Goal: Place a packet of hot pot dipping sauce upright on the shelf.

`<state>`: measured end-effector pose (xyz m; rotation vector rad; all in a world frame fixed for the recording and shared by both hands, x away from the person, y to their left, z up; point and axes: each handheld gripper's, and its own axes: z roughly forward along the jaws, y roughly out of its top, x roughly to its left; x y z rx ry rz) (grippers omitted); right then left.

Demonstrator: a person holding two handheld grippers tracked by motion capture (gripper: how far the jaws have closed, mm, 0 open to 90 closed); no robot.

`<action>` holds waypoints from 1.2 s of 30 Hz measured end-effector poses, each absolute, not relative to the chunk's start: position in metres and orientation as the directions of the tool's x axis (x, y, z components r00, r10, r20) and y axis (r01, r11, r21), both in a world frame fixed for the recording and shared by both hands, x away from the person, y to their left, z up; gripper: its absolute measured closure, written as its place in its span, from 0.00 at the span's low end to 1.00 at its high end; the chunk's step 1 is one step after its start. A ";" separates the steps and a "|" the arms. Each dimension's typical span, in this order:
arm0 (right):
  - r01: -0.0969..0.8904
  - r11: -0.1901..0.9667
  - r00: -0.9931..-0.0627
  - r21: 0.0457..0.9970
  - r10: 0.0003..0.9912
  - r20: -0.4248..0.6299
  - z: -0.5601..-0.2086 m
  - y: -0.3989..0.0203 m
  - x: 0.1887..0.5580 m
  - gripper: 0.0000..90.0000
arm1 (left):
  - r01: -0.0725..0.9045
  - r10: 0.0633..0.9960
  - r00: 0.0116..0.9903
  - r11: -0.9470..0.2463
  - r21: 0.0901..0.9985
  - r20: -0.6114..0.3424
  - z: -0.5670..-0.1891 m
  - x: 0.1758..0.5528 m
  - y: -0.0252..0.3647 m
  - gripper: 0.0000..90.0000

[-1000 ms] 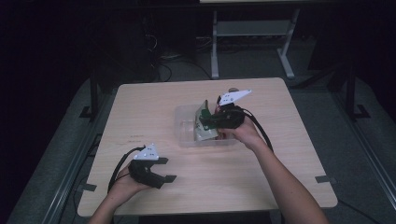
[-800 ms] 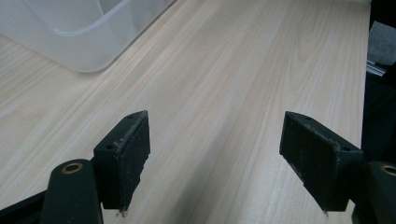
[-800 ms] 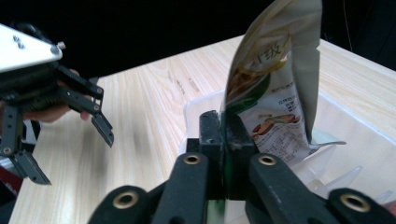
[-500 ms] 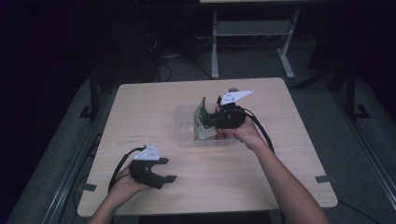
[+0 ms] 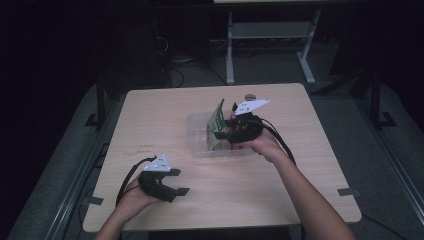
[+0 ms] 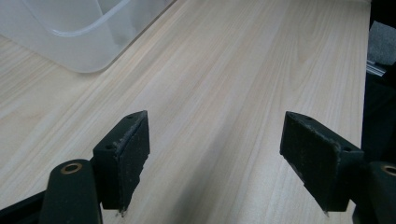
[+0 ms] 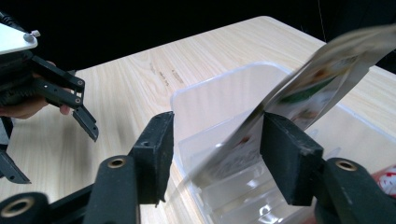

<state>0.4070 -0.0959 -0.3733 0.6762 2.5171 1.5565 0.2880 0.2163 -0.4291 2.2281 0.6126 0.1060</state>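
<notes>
A flat green and white printed packet (image 5: 218, 116) stands tilted over a clear plastic bin (image 5: 194, 136) at the table's middle. My right gripper (image 5: 220, 134) reaches over the bin from the right. Its jaws have just been opening. In the right gripper view the blurred packet (image 7: 322, 74) leans against the right-hand jaw and the other jaw stands apart from it, so the right gripper (image 7: 215, 140) is open above the bin (image 7: 210, 88). My left gripper (image 5: 176, 183) rests open near the front left edge, with bare wood between the jaws of the left gripper (image 6: 215, 154).
A small round object (image 5: 250, 97) lies on the table behind the bin. Something red and white (image 7: 387, 179) lies inside the bin at its right. The bin's corner (image 6: 79, 32) is ahead of the left gripper. Dark floor and a table frame lie beyond the table.
The packet at the right gripper stands more upright than a second ago. Both hands have kept their places.
</notes>
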 end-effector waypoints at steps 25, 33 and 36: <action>0.299 0.432 -0.898 0.851 0.428 0.099 -0.372 -0.123 0.357 0.40 | 0.387 0.463 0.879 -0.551 0.739 -0.115 -0.426 0.287 0.217 0.26; 0.301 0.436 -0.888 0.848 0.453 0.083 -0.382 -0.140 0.343 0.37 | 0.383 0.463 0.880 -0.555 0.738 -0.109 -0.424 0.286 0.218 0.26; 0.309 0.436 -0.882 0.845 0.464 0.083 -0.385 -0.146 0.338 0.36 | 0.391 0.472 0.875 -0.561 0.730 -0.106 -0.423 0.284 0.219 0.26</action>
